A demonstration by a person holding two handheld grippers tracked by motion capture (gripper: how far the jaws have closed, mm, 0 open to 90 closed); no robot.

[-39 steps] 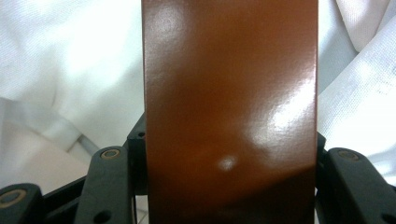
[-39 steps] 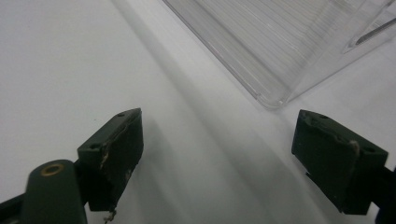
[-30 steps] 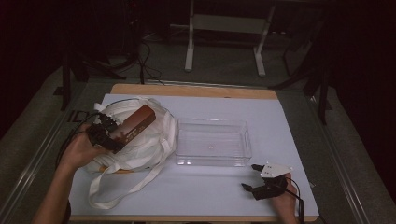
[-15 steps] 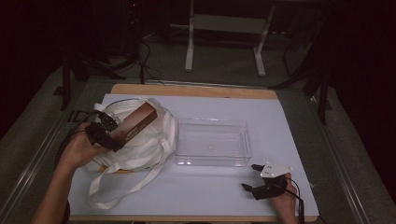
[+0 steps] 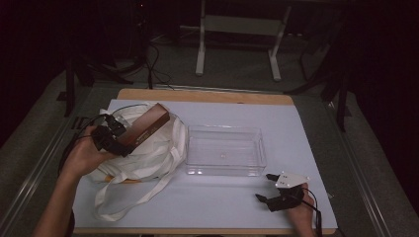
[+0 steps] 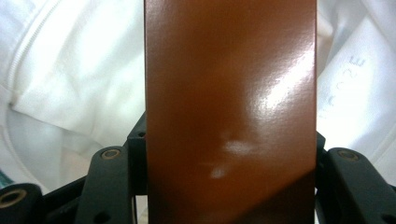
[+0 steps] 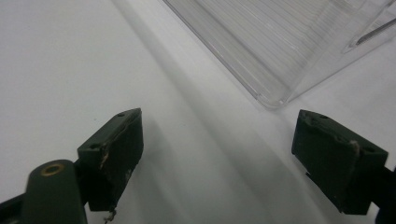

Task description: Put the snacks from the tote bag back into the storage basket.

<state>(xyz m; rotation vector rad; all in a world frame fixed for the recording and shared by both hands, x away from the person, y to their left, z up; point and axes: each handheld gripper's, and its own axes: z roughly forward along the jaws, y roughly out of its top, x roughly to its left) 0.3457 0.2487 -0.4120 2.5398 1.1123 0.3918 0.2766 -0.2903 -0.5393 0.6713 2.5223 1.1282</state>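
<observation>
A glossy brown box is held tilted above a white cloth bag at the left of the table. My left gripper is shut on the box's lower end; in the left gripper view the brown box sits between both jaws, with the white bag behind it. A clear plastic tray lies at the table's middle. My right gripper rests near the front right edge, open with nothing between its fingers. In the right gripper view the right gripper points at the tray's corner.
The white table cover spreads across a wooden table. The bag's long straps trail toward the front edge. A white stand is on the floor beyond the table.
The left hand has lifted and shifted the brown box slightly toward the right above the bag. The right gripper has not moved.
</observation>
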